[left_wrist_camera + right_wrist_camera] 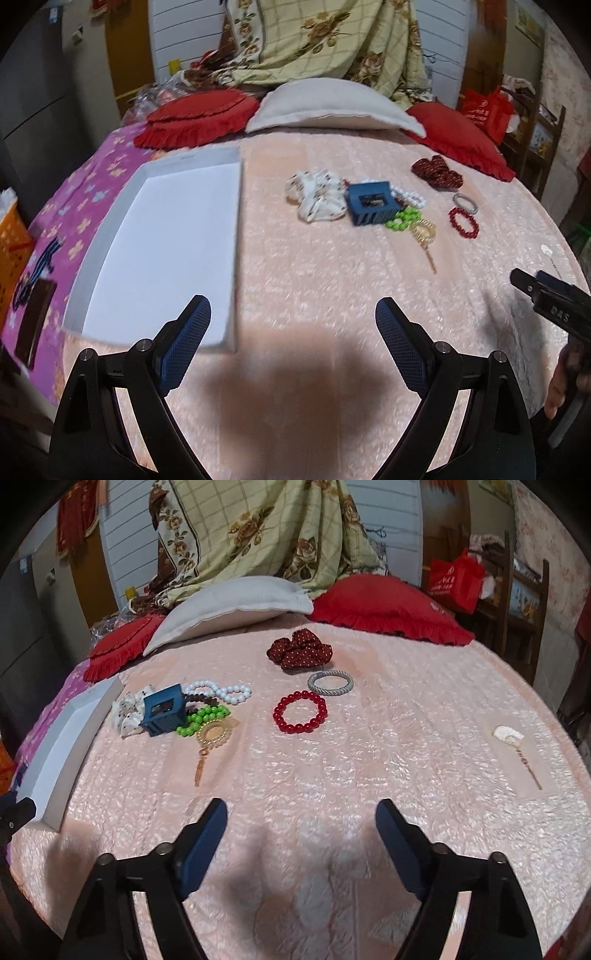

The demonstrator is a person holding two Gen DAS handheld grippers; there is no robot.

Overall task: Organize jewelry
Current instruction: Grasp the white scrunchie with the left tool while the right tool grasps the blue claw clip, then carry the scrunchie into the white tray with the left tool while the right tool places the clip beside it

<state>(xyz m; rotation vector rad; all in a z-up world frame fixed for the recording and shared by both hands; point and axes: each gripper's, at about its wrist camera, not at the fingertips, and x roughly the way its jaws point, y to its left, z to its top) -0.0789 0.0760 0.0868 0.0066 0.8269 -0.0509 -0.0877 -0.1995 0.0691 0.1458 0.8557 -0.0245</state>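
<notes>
Jewelry lies in a loose group on the pink bedspread [332, 775]. It includes a red bead bracelet [321, 710], a silver bangle [313, 682], a white pearl bracelet [225, 692], green beads [203, 716], a gold pendant [214, 734], a blue claw clip [162, 710] and two scrunchies, one dark red [299, 651] and one white patterned [129, 712]. A shell hairpin [509, 734] lies apart at the right. My right gripper [302, 802] is open and empty, short of the red bracelet. My left gripper [293, 301] is open and empty beside the white box [177, 236].
Red cushions [199, 118] and a white pillow [332, 107] line the head of the bed, with a floral quilt [325, 40] behind. A purple blanket [74, 206] lies left of the box. A person's hand [561, 387] shows at the right edge.
</notes>
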